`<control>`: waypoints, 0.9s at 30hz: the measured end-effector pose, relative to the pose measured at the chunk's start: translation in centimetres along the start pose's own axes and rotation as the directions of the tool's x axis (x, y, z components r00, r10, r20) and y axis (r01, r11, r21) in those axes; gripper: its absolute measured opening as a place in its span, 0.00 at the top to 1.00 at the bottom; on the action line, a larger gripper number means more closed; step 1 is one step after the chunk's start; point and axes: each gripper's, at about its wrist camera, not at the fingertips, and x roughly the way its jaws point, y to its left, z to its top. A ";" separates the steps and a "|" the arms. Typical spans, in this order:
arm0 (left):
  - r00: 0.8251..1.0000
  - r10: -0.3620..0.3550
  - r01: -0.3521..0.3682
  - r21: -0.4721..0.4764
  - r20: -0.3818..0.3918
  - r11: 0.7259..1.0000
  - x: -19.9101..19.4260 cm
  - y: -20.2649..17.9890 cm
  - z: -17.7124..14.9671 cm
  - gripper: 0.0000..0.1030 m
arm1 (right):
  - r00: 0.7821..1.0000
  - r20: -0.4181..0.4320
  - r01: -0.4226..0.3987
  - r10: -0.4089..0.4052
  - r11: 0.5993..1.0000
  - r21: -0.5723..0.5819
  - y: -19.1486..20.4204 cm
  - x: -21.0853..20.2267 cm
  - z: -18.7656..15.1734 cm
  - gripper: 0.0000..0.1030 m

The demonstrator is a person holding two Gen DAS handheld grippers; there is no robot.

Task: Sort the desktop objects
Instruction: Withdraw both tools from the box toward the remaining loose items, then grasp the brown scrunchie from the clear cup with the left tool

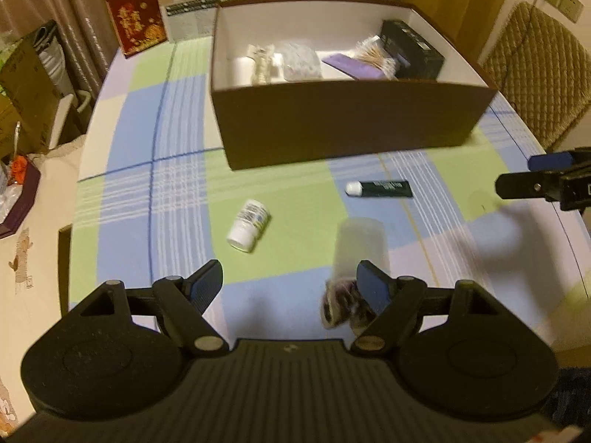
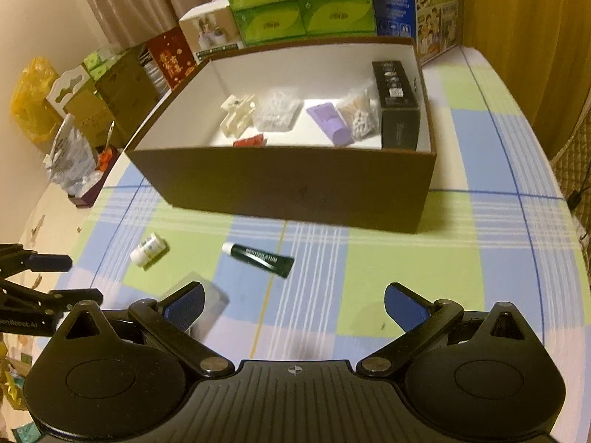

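Note:
On the checked tablecloth lie a white pill bottle [image 1: 249, 230] [image 2: 147, 251], a dark green tube [image 1: 380, 188] [image 2: 258, 258] and a blurred clear packet [image 1: 360, 251] [image 2: 208, 297] with dark contents at one end. My left gripper [image 1: 290, 284] hovers open over the cloth, nothing between its pads. Its right finger [image 1: 373, 288] overlaps the packet's near end. My right gripper [image 2: 295, 306] is open and empty too, the packet beside its left finger [image 2: 184, 306]. Each gripper shows at the other view's edge: right gripper [image 1: 532, 173], left gripper [image 2: 62, 278].
A brown box [image 1: 351, 125] [image 2: 288, 184], white inside, stands behind the loose items and holds a black carton [image 2: 399, 107], a purple tube, swabs and small bags. Green tissue packs [image 2: 303, 0] and cartons line the far edge. A padded chair [image 1: 535, 74] stands at right.

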 end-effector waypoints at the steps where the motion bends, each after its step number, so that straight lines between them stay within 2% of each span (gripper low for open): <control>1: 1.000 -0.009 0.009 0.006 -0.004 1.000 0.1 -0.2 -0.2 0.26 | 1.000 -0.006 -0.003 0.003 1.000 0.000 0.0 0.1 -0.1 0.02; 6: 0.998 -0.044 0.045 0.018 -0.041 0.999 1.2 -0.9 -1.2 0.26 | 0.999 -0.046 -0.008 0.008 1.000 0.011 0.0 0.8 -1.1 0.02; 17: 0.995 -0.059 0.060 0.017 -0.083 0.998 2.6 -1.9 -2.7 0.27 | 0.993 -0.113 -0.014 0.016 1.000 0.020 0.4 2.1 -3.0 0.02; 27: 0.993 -0.086 0.091 0.051 -0.084 0.995 4.4 -2.8 -4.1 0.35 | 0.990 -0.139 0.006 0.001 0.999 0.054 -0.6 2.8 -3.7 0.02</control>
